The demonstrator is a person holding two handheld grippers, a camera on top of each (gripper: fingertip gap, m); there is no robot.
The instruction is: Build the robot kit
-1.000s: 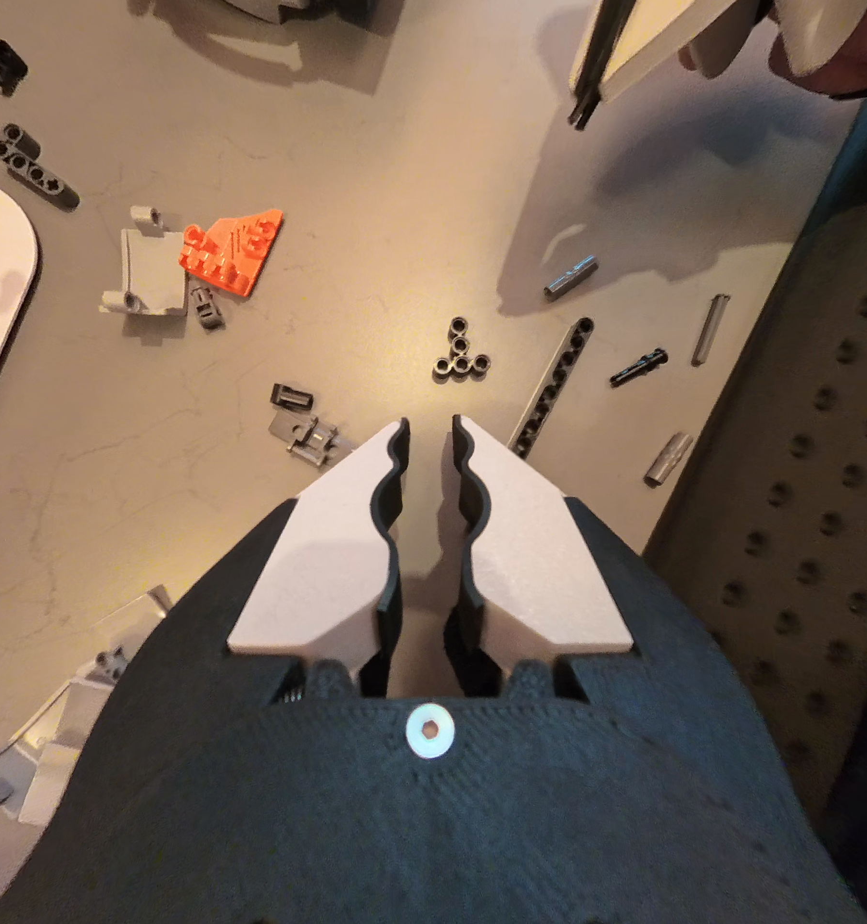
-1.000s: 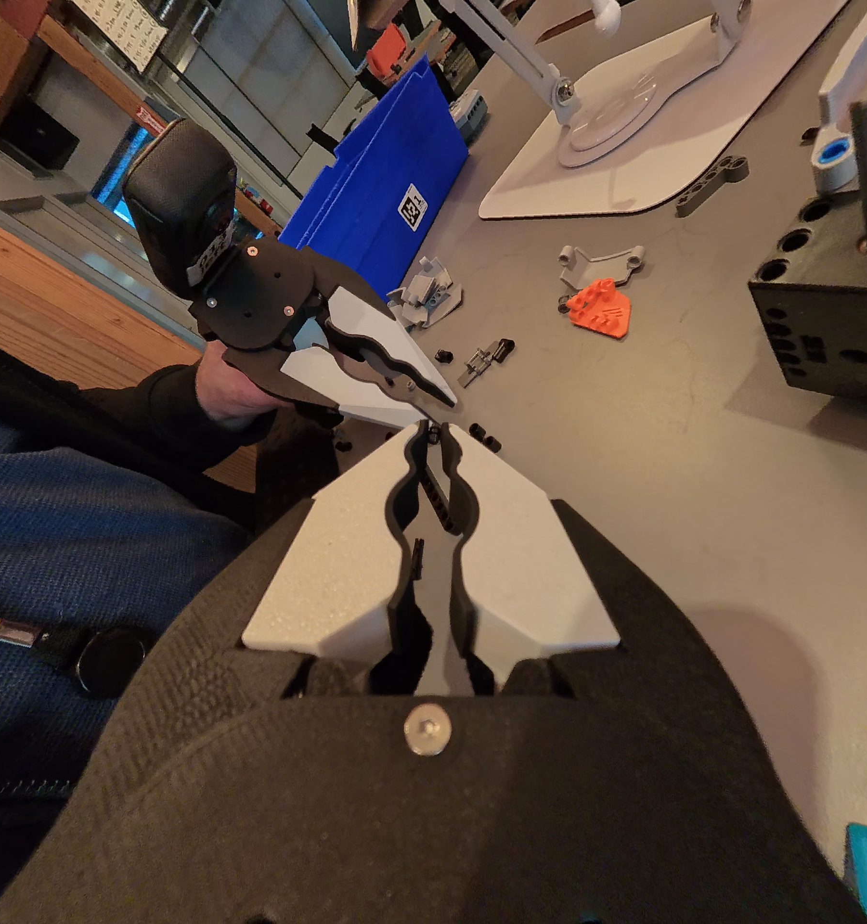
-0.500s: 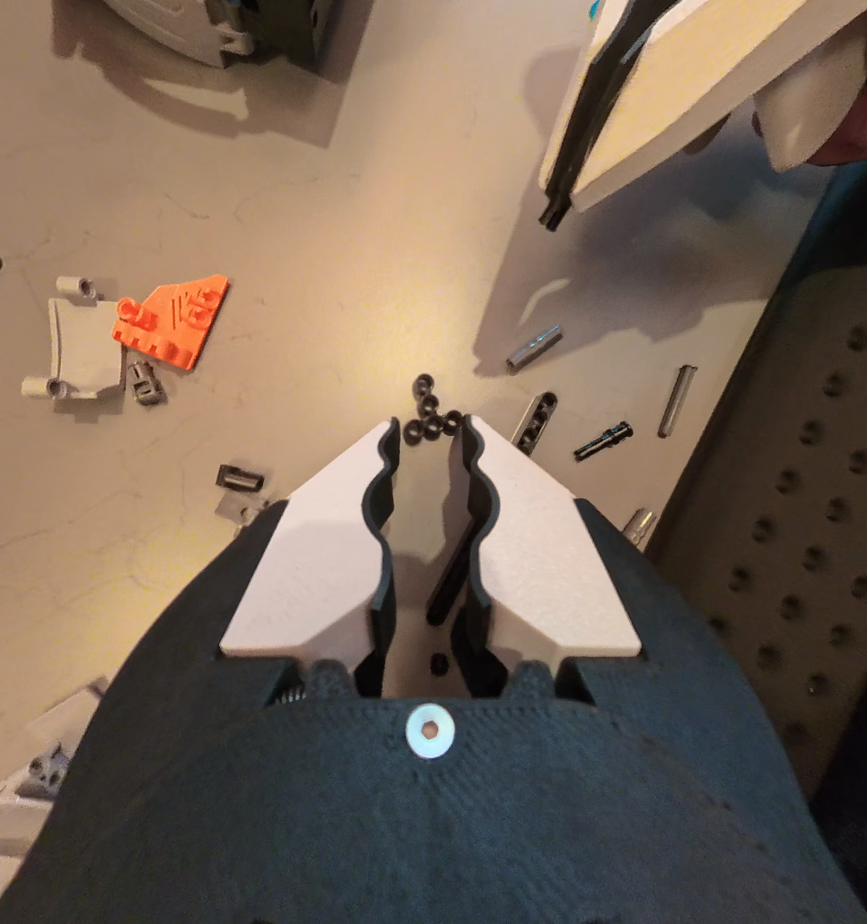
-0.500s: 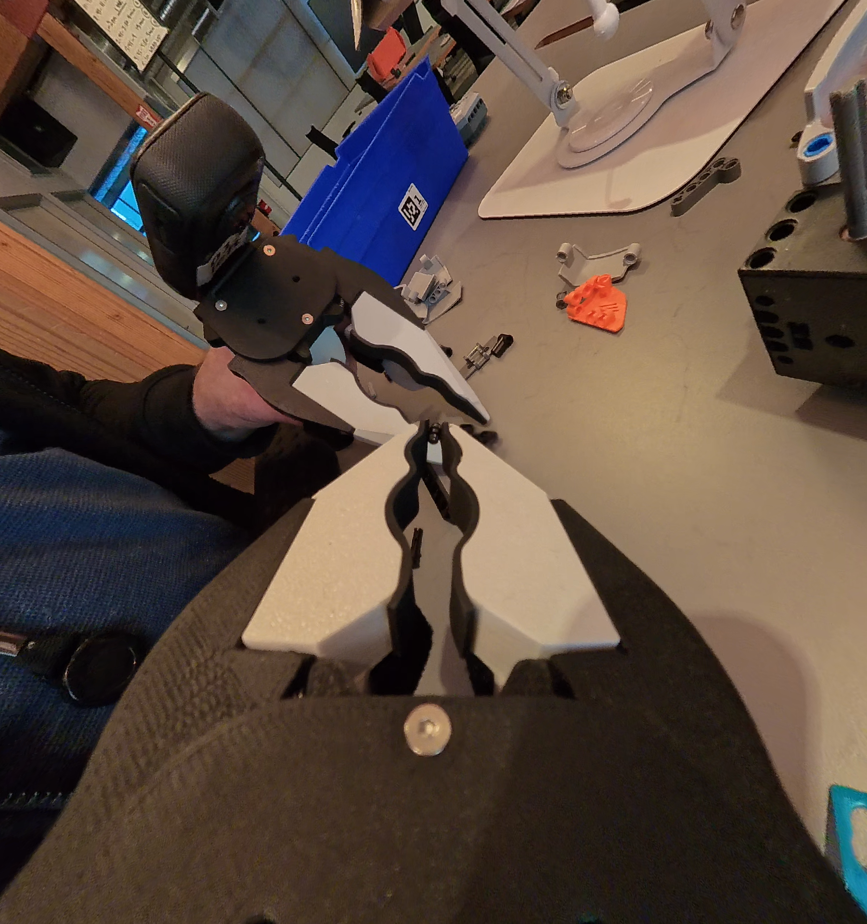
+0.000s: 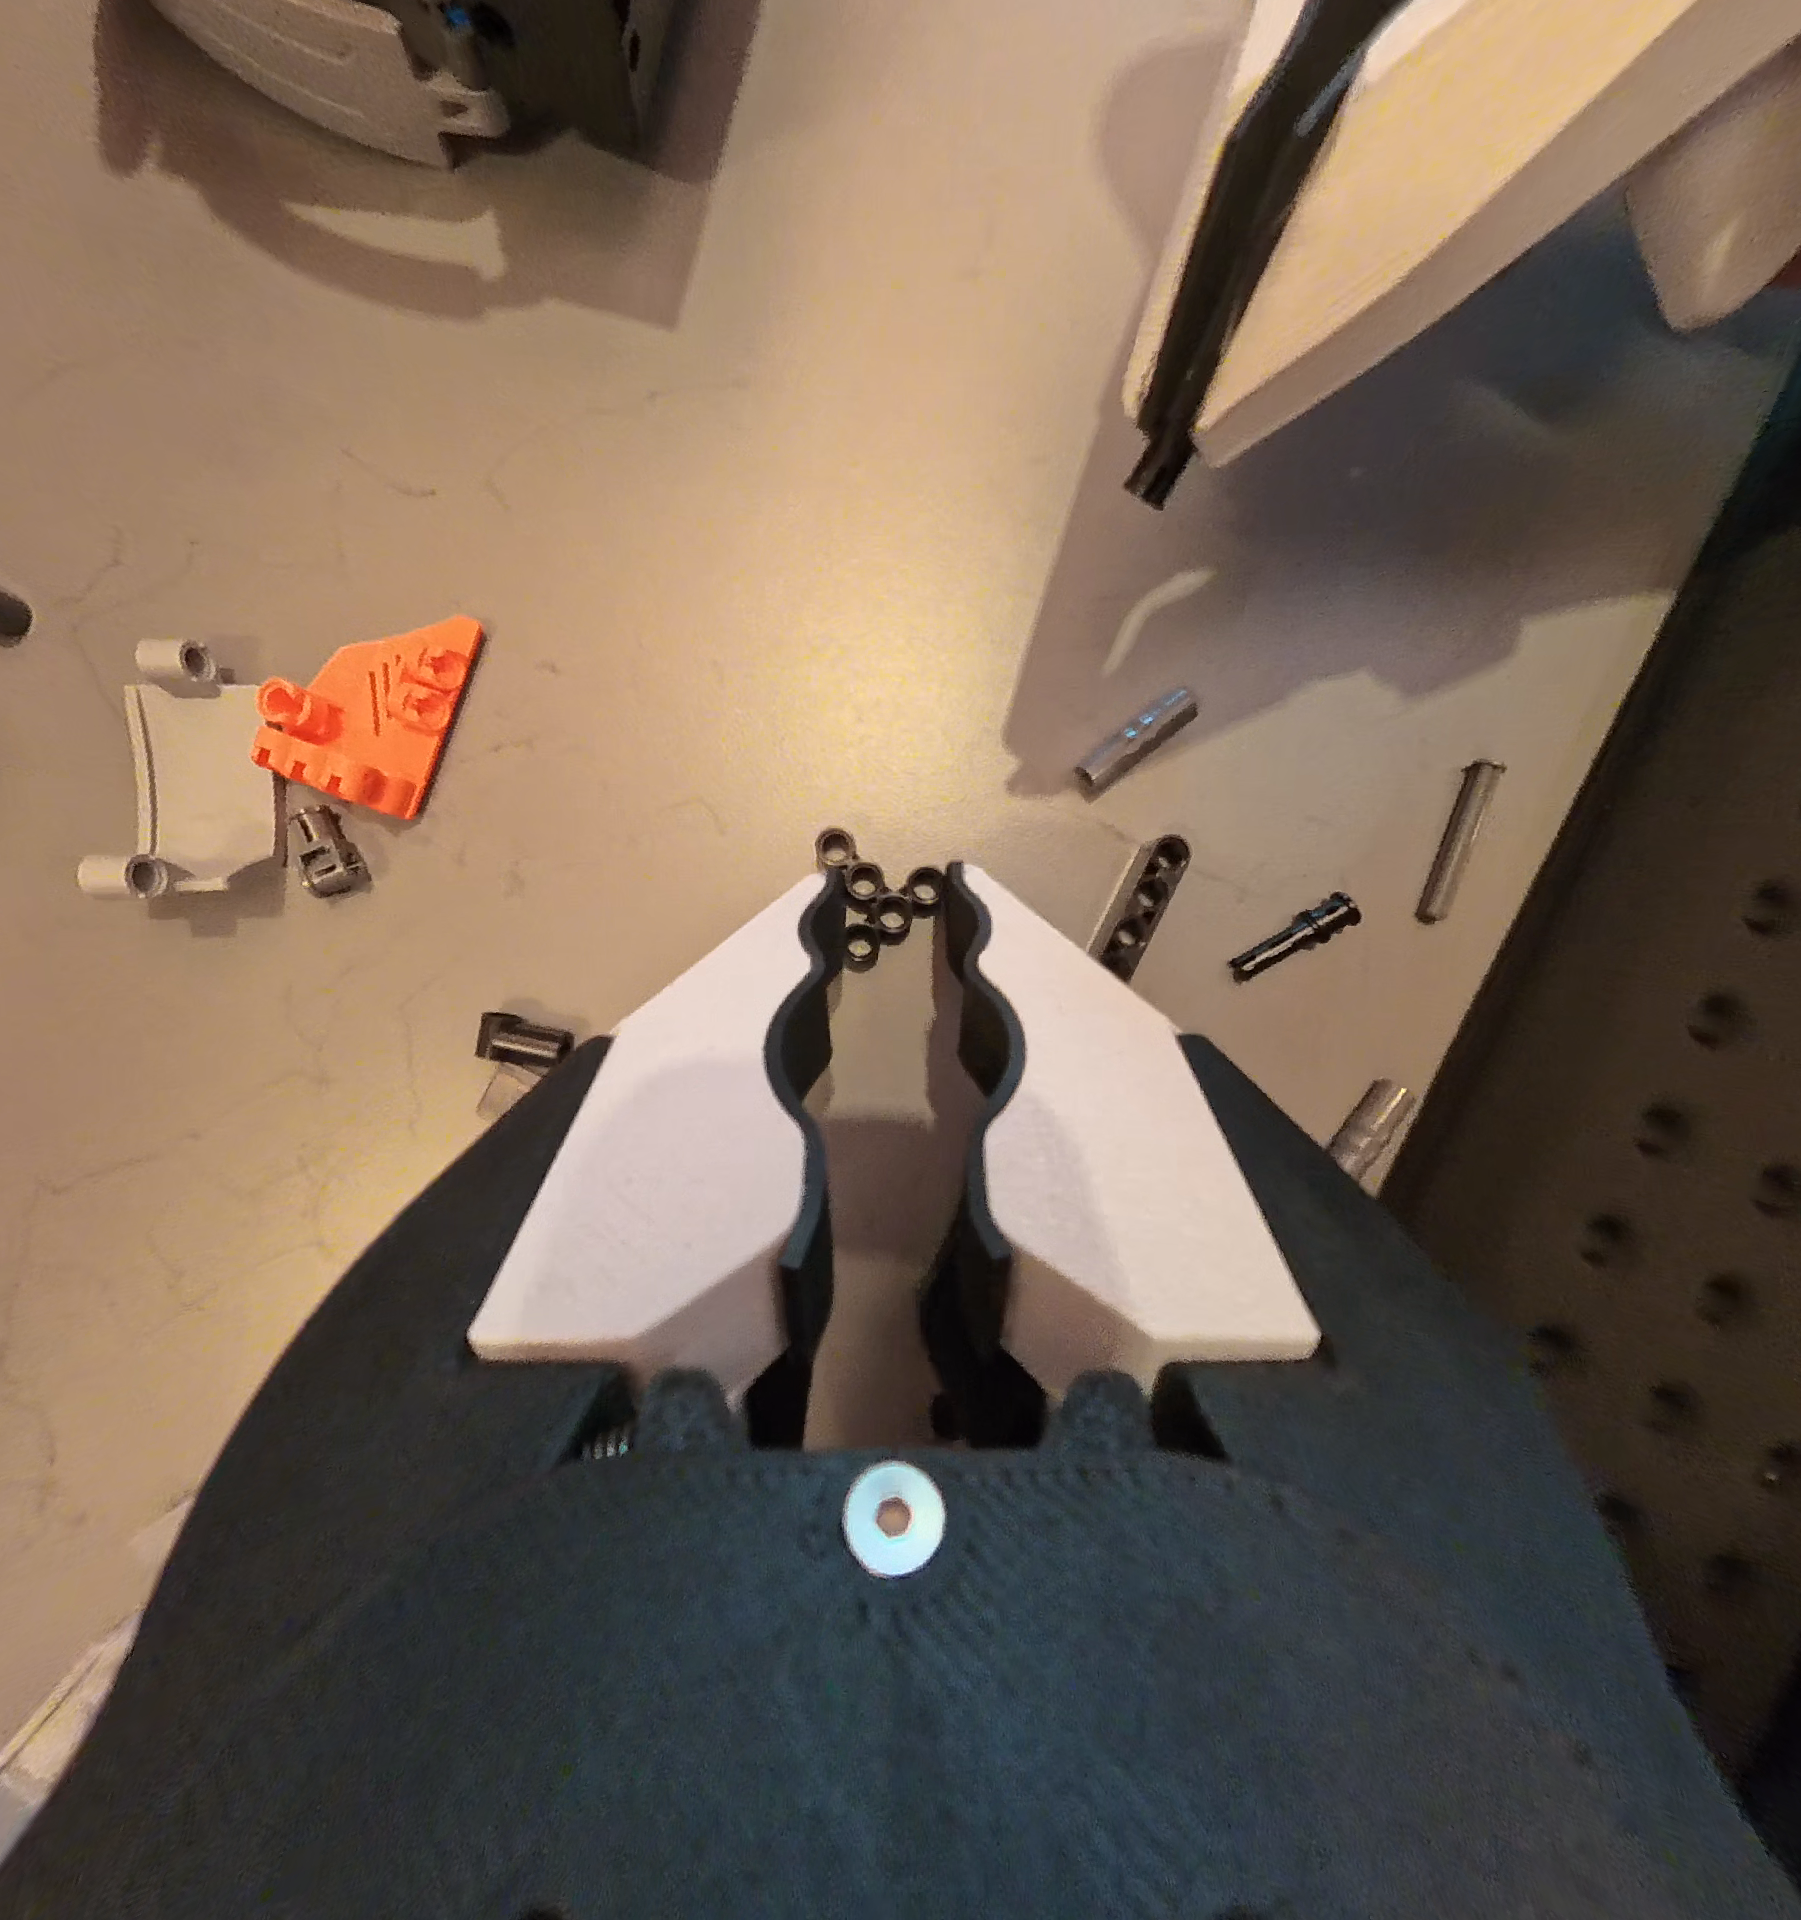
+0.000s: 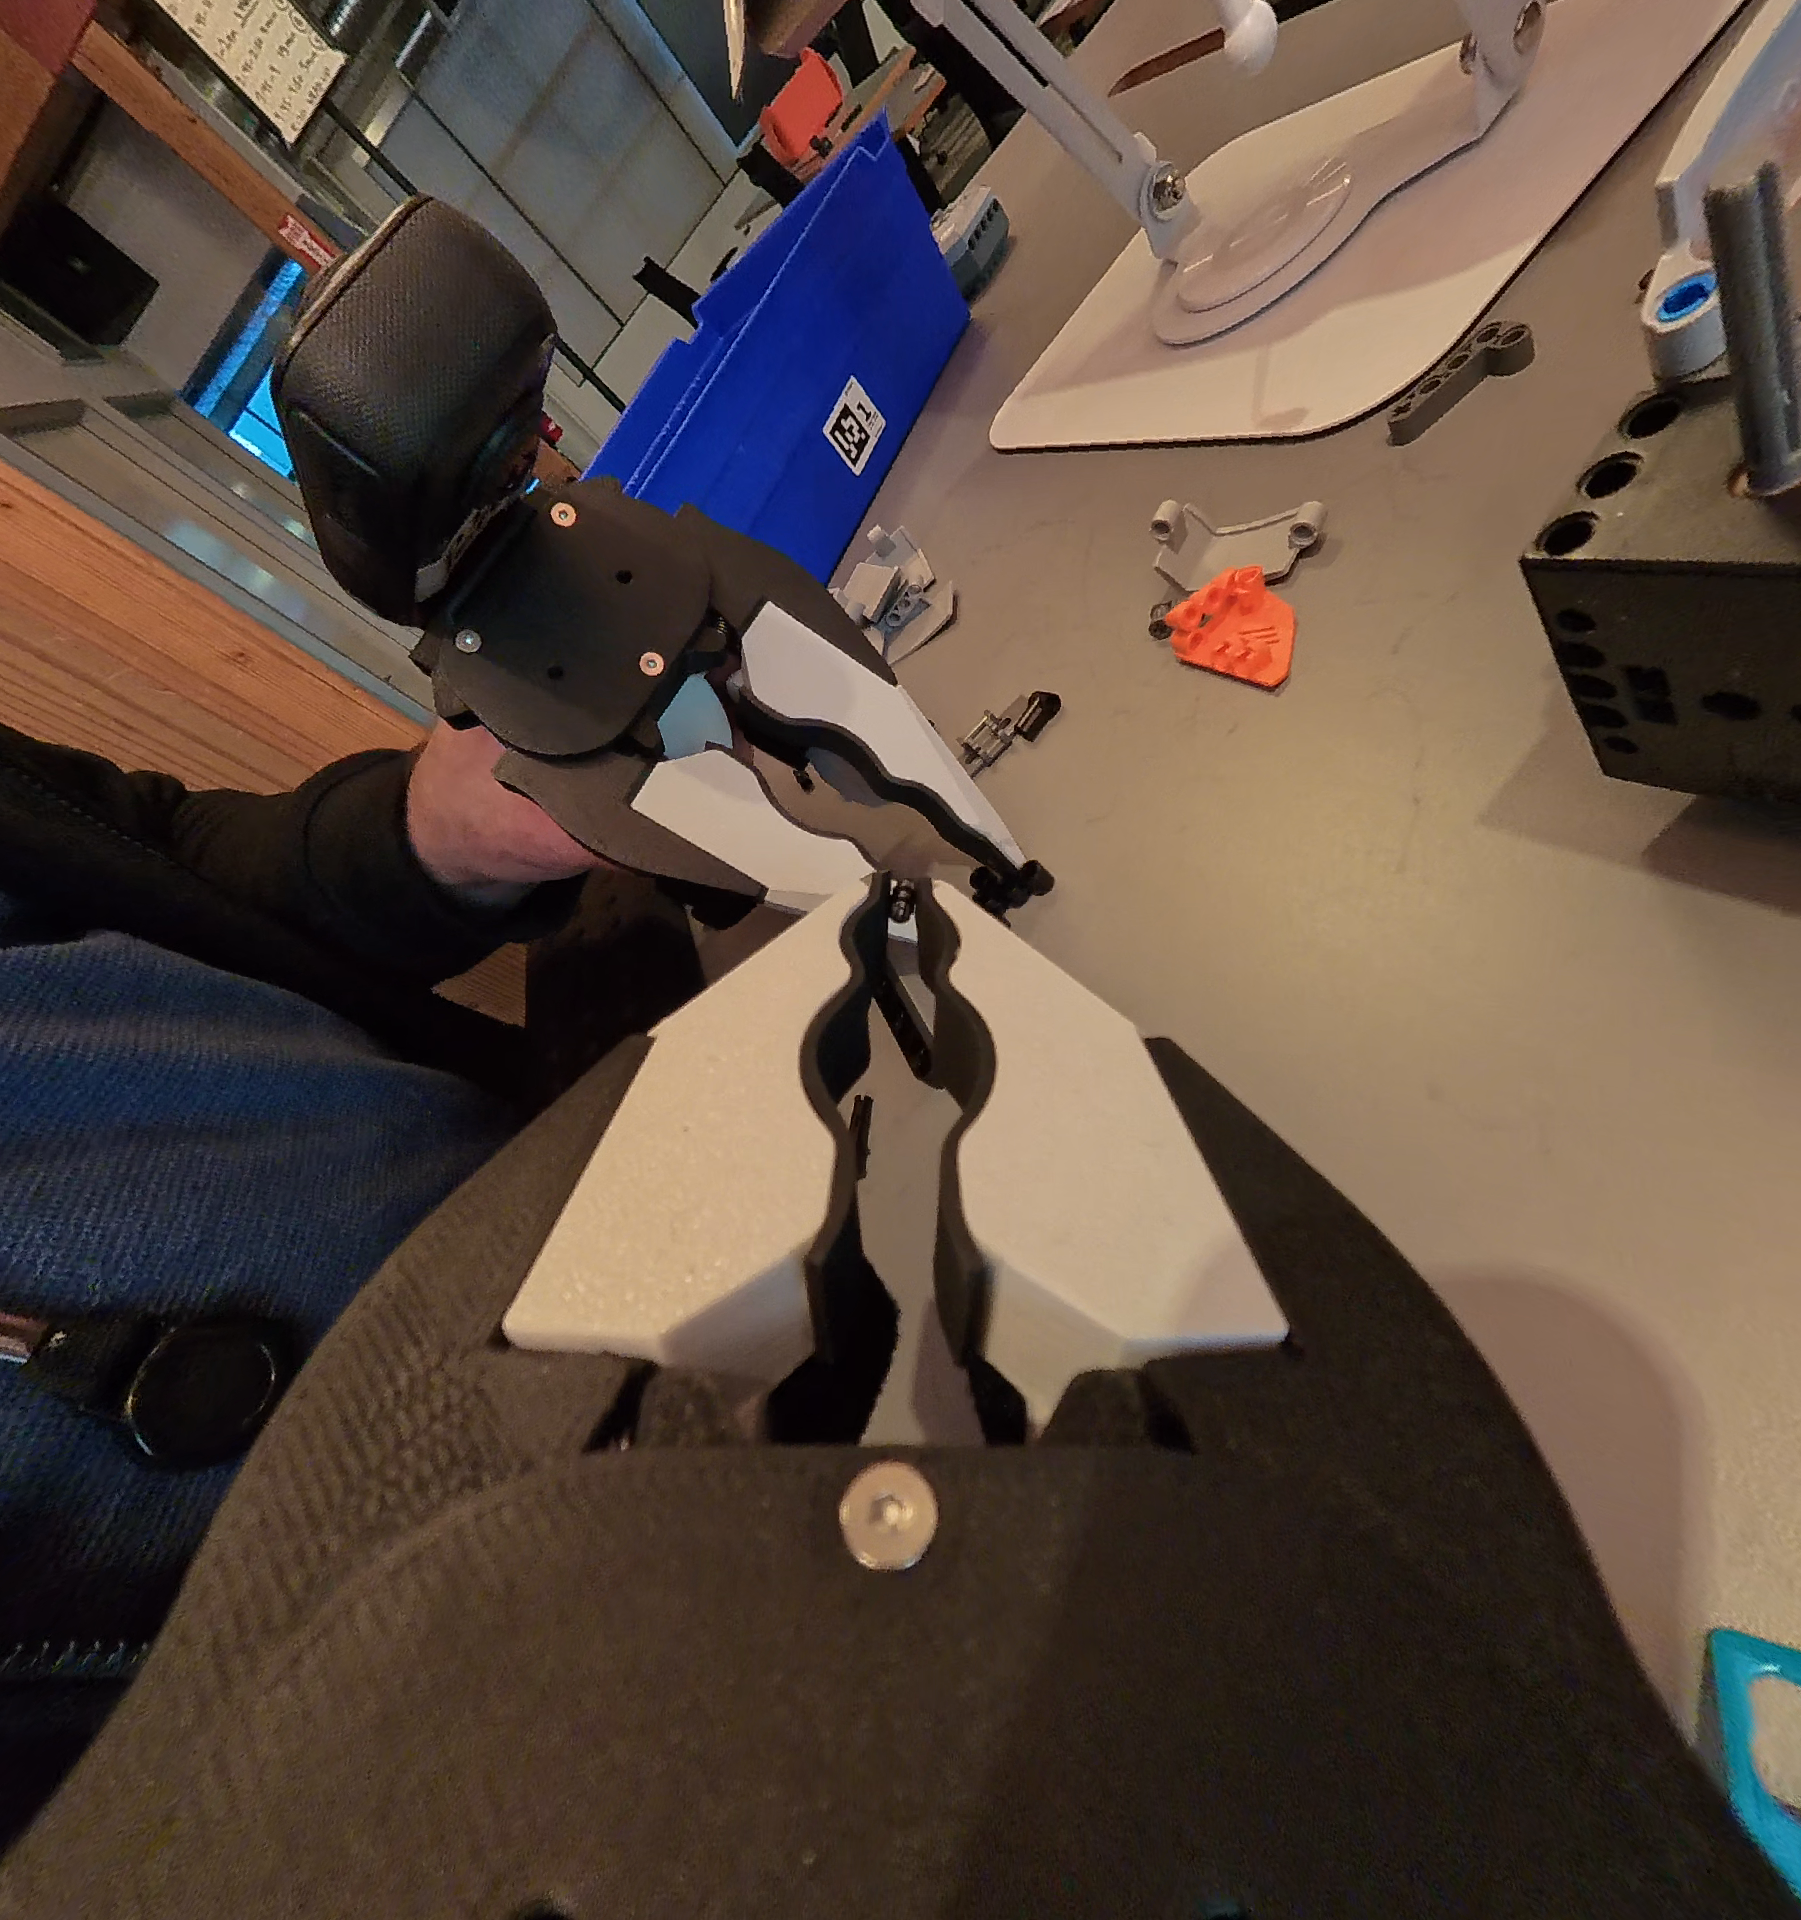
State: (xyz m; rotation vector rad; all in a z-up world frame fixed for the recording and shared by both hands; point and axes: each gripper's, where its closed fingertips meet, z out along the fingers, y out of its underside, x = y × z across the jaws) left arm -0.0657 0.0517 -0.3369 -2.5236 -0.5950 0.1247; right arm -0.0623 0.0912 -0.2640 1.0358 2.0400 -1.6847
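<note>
Left gripper (image 5: 888,883), tilted down, straddles black connector (image 5: 875,896) unclosed; right gripper (image 6: 901,902) pinches black pin (image 6: 904,1023).

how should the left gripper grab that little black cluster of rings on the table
Grip the black ring cluster across its wider lower rows, coming straight down from above. It lies flat, holes up, already between the open left gripper tips, so the outer ring walls probably give the pads flat contact.

Left gripper (image 5: 888,883) is lower and further forward than 1 s ago: the black multi-ring connector (image 5: 878,900), then clear ahead of the tips, now sits between them. Jaw gap slightly wider. Contact with the part unclear, probably none yet. Right gripper (image 5: 1161,488) looms larger in the left wrist view, so the two are closer. Black block (image 6: 1706,665) shows more in the right wrist view.
</note>
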